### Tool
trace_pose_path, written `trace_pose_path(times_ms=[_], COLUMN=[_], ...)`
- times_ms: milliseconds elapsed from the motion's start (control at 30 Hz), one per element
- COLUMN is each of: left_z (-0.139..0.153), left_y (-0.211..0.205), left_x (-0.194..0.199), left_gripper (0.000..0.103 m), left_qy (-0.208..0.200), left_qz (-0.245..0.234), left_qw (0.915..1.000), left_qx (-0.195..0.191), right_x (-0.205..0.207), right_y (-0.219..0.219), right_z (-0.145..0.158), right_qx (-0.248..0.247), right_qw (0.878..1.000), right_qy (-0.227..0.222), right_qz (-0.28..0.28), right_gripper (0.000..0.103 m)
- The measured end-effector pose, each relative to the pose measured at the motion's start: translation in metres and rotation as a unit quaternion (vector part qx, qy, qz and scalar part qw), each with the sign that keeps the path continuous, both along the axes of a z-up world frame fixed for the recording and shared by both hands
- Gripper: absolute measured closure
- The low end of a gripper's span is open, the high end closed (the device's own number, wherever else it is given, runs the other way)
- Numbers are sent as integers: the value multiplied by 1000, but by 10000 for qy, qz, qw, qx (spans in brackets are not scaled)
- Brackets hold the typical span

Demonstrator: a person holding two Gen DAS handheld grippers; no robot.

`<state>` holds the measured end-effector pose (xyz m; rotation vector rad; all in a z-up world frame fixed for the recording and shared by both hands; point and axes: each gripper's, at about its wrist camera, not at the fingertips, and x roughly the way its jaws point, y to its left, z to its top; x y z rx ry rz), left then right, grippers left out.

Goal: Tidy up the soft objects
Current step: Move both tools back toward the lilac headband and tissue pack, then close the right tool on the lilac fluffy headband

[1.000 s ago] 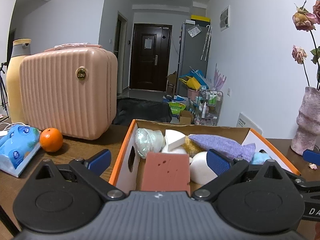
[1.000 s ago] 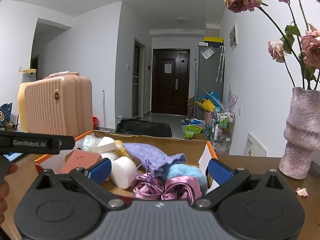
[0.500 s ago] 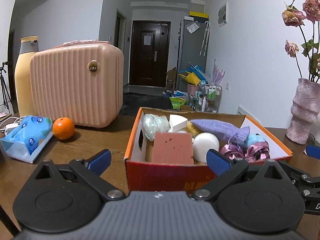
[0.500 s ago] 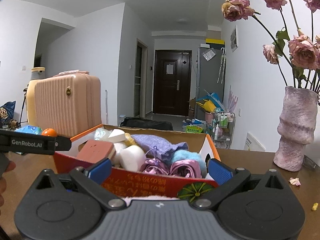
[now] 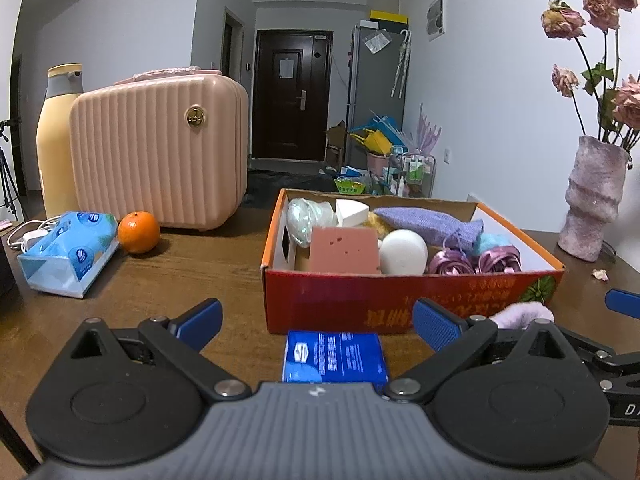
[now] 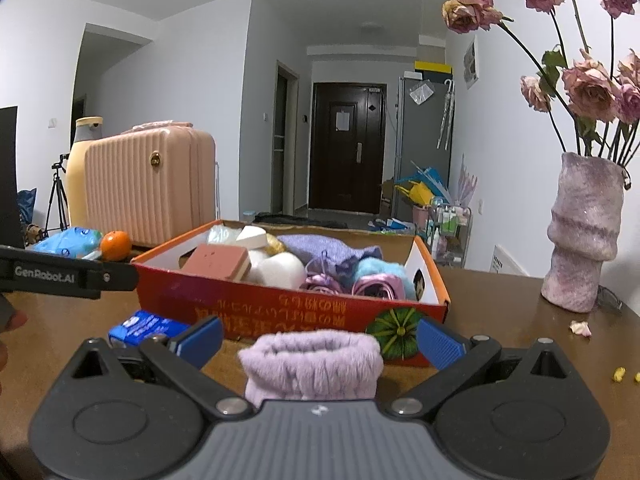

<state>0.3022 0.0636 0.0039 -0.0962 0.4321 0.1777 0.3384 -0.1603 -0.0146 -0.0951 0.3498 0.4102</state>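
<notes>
Now, on the bench (image 5: 208, 276), a tissue pack (image 5: 66, 250) and an orange (image 5: 139, 231) lie far left. The left gripper (image 5: 316, 320) hovers with jaws spread over a blue packet (image 5: 335, 357). Behind it, the box (image 5: 400, 300) holds sponges and pouches. The right gripper (image 6: 318, 338), jaws spread, frames a fuzzy lilac roll (image 6: 312, 364) lying just before the box.

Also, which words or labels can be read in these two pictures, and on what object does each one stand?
"GenRobot.AI": on the left gripper's black side bar, right wrist view.
"D": cut-off letter on the right gripper's bar, left wrist view.
Orange characters on the red box: upside down, unreadable.
Blue packet: print too small.
Tissue pack: logo blurred.
</notes>
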Motion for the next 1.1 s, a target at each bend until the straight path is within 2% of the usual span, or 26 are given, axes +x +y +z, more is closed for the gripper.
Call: trace_pose_path(times_ms=[400,667,1100], left_z=[-2,-4,-10], left_y=[7,16,40], left_x=[-14,-12,-3], left_gripper=[0,0,0], left_qy=[106,172,332], left_qz=[-104,-182,-16], left_qw=[9999,9996,9993], left_qx=[-73,-137,-184], right_x=[-5,15,52], right_y=[6,18,39], right_z=[-11,-23,-35], right_qx=[-184,-332,-383], right_qw=[9994,9971,9924], right_qy=[287,660,1070], right_qz=[-44,-187,-467], right_gripper=[0,0,0])
